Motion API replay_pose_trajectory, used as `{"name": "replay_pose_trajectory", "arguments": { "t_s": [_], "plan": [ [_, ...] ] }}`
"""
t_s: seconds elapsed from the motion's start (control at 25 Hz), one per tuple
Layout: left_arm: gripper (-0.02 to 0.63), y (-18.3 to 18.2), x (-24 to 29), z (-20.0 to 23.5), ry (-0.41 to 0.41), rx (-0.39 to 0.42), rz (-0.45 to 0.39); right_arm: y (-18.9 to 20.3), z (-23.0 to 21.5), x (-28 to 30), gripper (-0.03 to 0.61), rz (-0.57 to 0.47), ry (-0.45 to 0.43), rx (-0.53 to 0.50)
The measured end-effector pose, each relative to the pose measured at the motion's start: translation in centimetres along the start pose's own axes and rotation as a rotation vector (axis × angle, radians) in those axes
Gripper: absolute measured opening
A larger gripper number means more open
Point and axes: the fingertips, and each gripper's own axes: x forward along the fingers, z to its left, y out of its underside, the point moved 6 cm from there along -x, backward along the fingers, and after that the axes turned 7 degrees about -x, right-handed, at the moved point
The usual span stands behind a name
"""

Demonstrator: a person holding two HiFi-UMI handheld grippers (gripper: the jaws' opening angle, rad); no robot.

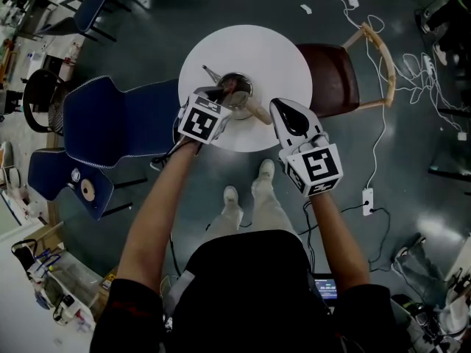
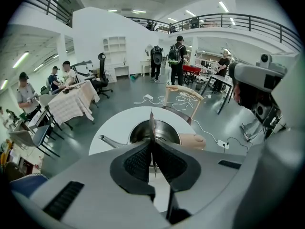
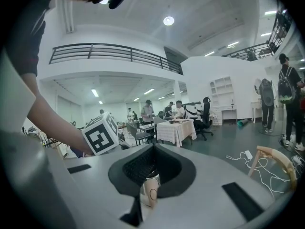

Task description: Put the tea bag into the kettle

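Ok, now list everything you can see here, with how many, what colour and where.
table: one, white, round, in front of the person
kettle: one, steel with a beige handle, lid off, on the table
tea bag: one, seen edge-on, between the left jaws above the kettle's mouth
beige piece: one, between the right jaws; I cannot tell what it is
red chair: one, dark red with wooden arms, right of the table
blue chairs: two, left of the table
cables: several, white, on the floor at right
people: several, far back in the room
left gripper: one, grey, over the kettle, shut on the tea bag
right gripper: one, grey, beside the table, shut on the beige piece
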Motion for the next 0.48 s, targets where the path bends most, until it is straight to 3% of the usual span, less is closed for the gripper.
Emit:
{"name": "replay_pose_trajectory", "arguments": {
  "t_s": [0.32,0.48],
  "plan": [
    [0.035,0.17,0.6,-0.02,-0.003,-0.023,-0.036,0.99,-0.27,-0.04,0.017,0.009,0.001,0.01],
    [0.098,-0.38,0.3,-0.1,0.021,-0.054,-0.06,0.99,-0.16,0.37,0.017,0.019,-0.008,0.004]
  ]
}}
